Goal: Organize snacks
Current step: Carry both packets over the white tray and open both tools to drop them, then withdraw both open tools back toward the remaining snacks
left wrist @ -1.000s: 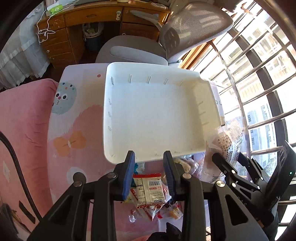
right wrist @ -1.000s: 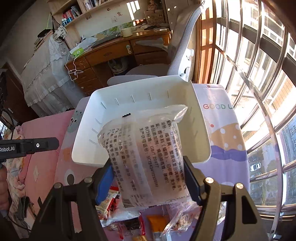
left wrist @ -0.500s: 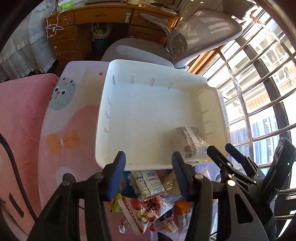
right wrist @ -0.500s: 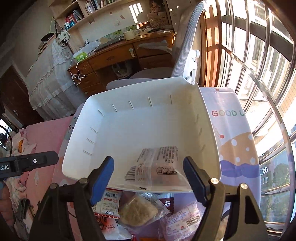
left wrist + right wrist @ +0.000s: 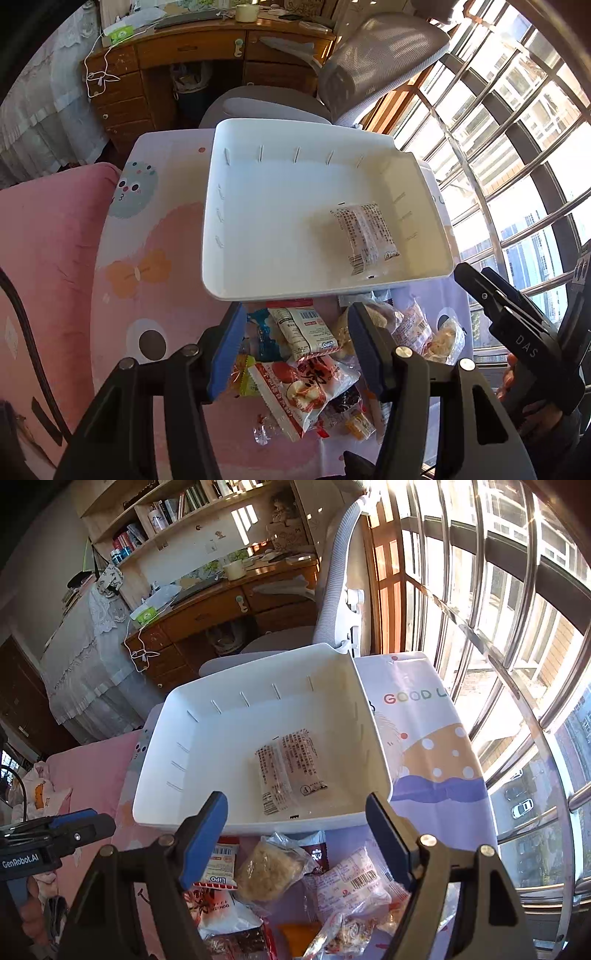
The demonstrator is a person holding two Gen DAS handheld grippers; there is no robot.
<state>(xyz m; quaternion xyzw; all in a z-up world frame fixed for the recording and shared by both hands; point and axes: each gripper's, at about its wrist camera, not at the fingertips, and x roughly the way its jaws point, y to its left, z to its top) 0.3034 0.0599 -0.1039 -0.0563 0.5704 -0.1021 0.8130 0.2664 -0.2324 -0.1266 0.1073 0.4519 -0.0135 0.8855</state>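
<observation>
A clear printed snack packet (image 5: 367, 236) lies flat in the right part of the white plastic tray (image 5: 236, 206) on my patterned tablecloth (image 5: 147, 229). The loose heap of snack packets (image 5: 306, 354) sits just in front of the tray's near rim. My left gripper (image 5: 295, 347), jaws just opened, holds nothing above the heap. My right gripper (image 5: 295, 834) stands wide and empty.

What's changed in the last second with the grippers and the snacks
The right gripper let go of the clear packet, which now lies in the white bin. The left gripper has just been opening, releasing the small red-and-white packet onto the pile. Bin and tablecloth stayed put.
</observation>
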